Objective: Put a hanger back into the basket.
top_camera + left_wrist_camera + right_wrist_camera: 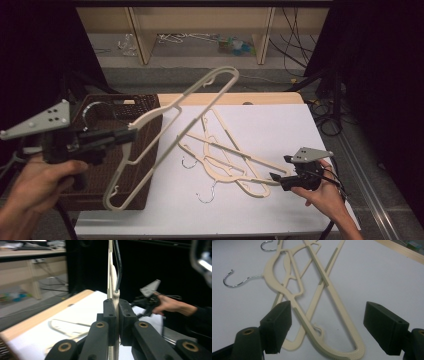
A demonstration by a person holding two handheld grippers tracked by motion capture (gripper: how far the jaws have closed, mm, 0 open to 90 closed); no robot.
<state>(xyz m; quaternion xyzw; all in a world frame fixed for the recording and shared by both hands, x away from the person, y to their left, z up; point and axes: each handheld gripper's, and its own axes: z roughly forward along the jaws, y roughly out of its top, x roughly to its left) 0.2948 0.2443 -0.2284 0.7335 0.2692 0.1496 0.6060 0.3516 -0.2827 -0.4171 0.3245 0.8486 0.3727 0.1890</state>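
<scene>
My left gripper [131, 134] is shut on a cream plastic hanger [185, 97] near its neck and holds it in the air, tilted, above the basket's edge. In the left gripper view the jaws [117, 315] pinch the hanger [111, 272] edge-on. A pile of cream hangers [225, 155] with metal hooks lies on the white table top [280, 125]. My right gripper [276, 179] hovers low at the pile's right end. In the right gripper view it [328, 313] is open, its jaws to either side of the hangers' ends [337, 305] without touching them.
A dark woven basket [145, 102] stands at the table's left side. The table's wooden far edge [260, 97] borders the white sheet. Beyond it are a wooden shelf [145, 35], loose hangers and cables on the floor [295, 50]. Black curtains flank both sides.
</scene>
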